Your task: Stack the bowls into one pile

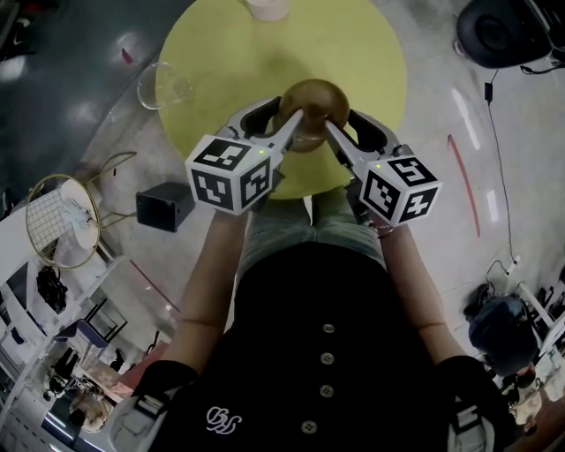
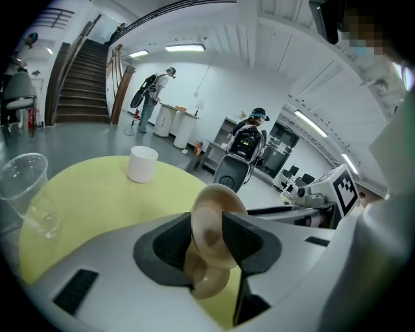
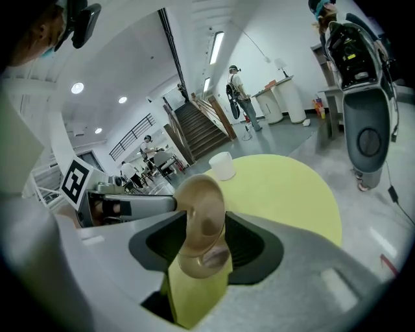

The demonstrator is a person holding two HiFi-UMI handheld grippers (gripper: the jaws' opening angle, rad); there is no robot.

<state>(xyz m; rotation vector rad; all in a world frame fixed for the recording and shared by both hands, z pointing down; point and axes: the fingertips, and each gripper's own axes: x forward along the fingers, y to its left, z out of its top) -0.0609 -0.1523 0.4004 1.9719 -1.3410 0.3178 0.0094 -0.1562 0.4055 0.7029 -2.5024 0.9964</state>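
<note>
Both tongs grip one brown bowl (image 1: 313, 101) from opposite sides. The left tongs (image 1: 296, 119) pinch its left rim and the right tongs (image 1: 331, 128) its right rim. The bowl hangs between them over the near part of the round tabletop (image 1: 353, 53). I cannot tell whether it is clear of the surface.

In the left gripper view the left tongs (image 2: 211, 237) are closed on the bowl (image 2: 217, 214). The dark pads press the thin wall from inside and outside. The right gripper view shows the same grip: the right tongs (image 3: 204, 243) are clamped on the bowl (image 3: 202, 207) at its rim. The bowl is smooth and glossy, tan to amber, with a thin round lip and a rounded underside. It may be more than one nested bowl, but that cannot be made out.

The tabletop (image 2: 97, 207) is a flat, matt, yellow-green disc. A clear cup (image 1: 163, 86) with thin see-through walls stands at its left edge. A white cup (image 1: 267, 7), plain and cylindrical, stands at the far edge. Both are well apart from the bowl. On the grey, shiny floor (image 1: 71, 97) left of the tabletop sits a black box (image 1: 164, 207).
</note>
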